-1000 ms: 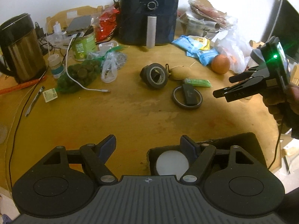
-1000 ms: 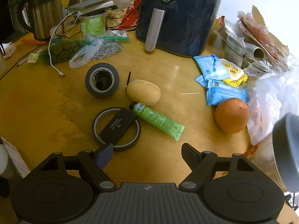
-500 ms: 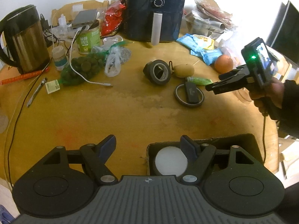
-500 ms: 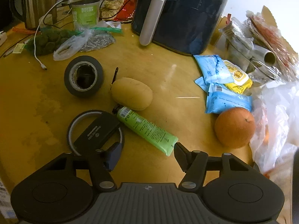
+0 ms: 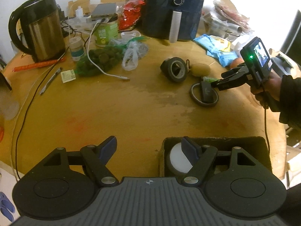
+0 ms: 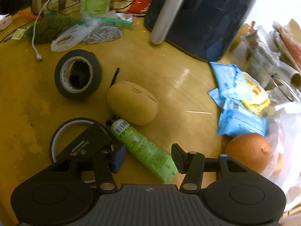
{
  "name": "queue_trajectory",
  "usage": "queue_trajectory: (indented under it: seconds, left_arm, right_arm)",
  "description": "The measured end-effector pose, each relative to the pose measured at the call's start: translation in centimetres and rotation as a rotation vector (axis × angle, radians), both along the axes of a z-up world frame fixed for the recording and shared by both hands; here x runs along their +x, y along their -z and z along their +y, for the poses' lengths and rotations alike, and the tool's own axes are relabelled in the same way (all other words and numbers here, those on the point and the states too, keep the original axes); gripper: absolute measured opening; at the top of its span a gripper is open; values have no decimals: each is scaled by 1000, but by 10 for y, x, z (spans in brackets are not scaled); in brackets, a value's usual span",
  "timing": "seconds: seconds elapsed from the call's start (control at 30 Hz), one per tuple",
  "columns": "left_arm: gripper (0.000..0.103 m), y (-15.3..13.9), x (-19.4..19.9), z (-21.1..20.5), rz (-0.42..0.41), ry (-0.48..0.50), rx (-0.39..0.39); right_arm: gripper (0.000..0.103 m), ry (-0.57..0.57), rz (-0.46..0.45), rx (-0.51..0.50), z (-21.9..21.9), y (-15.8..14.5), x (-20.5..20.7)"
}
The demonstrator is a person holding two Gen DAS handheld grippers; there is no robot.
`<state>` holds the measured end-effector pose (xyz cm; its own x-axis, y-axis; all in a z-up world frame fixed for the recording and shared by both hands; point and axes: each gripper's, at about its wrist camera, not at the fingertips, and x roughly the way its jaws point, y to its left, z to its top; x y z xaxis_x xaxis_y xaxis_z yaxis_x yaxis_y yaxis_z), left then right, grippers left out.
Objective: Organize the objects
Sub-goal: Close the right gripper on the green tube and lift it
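Right gripper (image 6: pixel 148 156) is low over the green tube (image 6: pixel 143 146): jaws half-wide and just been closing, the tube's flat end between them, pads not yet pressing. Left of the tube, touching it, a black case (image 6: pixel 84 145) lies across a thin tape ring (image 6: pixel 56 137). Just beyond the tube's cap sits a tan oval pouch (image 6: pixel 131 105), then a fat black tape roll (image 6: pixel 78 77) to its left. Right of the tube, an orange (image 6: pixel 248 154). Far behind, the air fryer (image 6: pixel 203 18). Left gripper (image 5: pixel 149 148) hangs wide and empty, its right finger over a dark box (image 5: pixel 244 141) holding a white disc (image 5: pixel 176 158).
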<state>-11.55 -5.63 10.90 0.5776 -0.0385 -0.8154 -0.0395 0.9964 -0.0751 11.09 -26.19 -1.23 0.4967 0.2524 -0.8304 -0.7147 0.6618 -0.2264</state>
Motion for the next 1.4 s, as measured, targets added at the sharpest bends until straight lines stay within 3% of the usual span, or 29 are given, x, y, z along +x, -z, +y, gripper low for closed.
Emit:
queue_trajectory:
  seconds: [0.27, 0.77, 1.2, 1.4]
  left_arm:
    - [75, 1, -2, 0, 6, -8, -6]
    - [75, 1, 10, -9, 6, 59, -18]
    - [75, 0, 18, -17, 1, 120, -27]
    - [75, -1, 22, -20, -3, 137, -28]
  right_arm:
    - [51, -81, 44, 4, 4, 6, 6]
    - [27, -141, 57, -47, -7, 3, -26]
    - [27, -8, 93, -69, -29, 2, -57]
    - [36, 7, 122, -22, -30, 0, -56]
